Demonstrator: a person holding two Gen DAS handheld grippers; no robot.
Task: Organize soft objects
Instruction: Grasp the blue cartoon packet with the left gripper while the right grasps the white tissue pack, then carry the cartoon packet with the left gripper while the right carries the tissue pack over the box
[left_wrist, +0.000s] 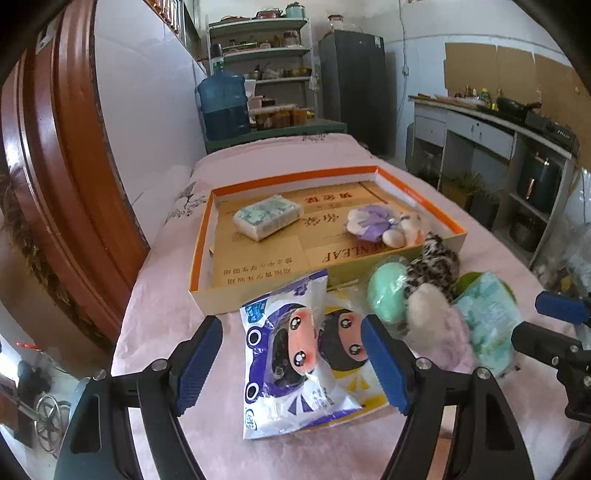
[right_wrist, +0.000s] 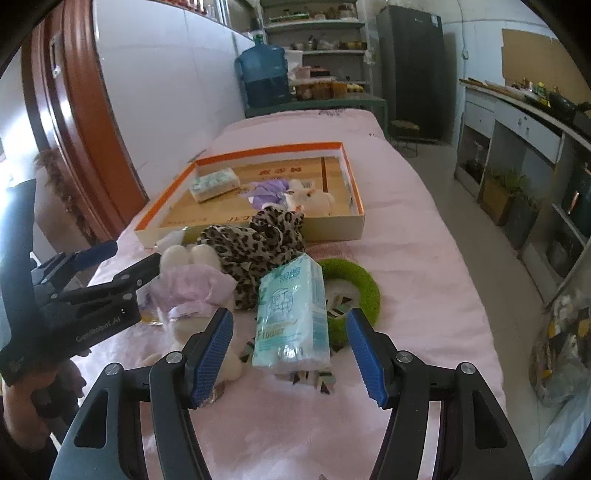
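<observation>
While both hand-held grippers gape empty, the right hand-held gripper (right_wrist: 290, 354) straddles the tissue pack (right_wrist: 291, 314), lengthwise toward the box (right_wrist: 332, 225).

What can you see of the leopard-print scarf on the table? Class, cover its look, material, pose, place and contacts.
The leopard-print scarf looks like thin, soft fabric, tan with dark brown spots. It lies crumpled in a loose heap on the pink tablecloth, just in front of the shallow cardboard box's near wall. It seems to touch the tissue pack and the cream plush toy, and the mint-green round item beside it. Neither claw holds it.
</observation>
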